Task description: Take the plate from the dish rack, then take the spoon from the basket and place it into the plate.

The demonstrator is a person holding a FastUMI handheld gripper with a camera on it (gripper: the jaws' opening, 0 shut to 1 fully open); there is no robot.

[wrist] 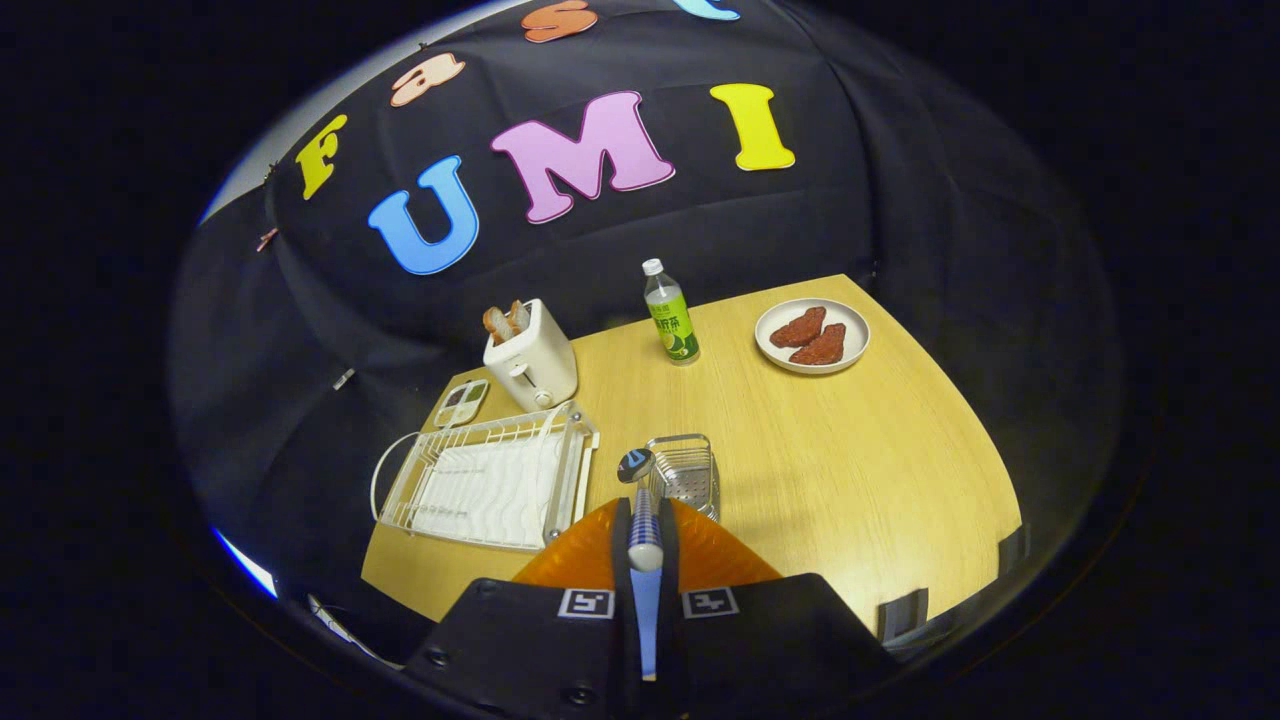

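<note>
Your fingers [645, 545] are clenched on the spoon [640, 510], whose bowl points ahead, just over the near rim of the basket [685, 470]. The orange plate [710, 555] lies on the desk [850, 460] directly under the fingers. The rack [490, 480] sits just left of the basket. Beyond stand a toaster [530, 355], a bottle [670, 315] and a white dish [812, 335] of food.

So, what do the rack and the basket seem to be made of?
Rack: likely white coated wire, thin matte bars over a ribbed, plastic-looking tray. Basket: probably bare metal, silvery perforated walls with some shine. The gripper is shut on the spoon.
</note>
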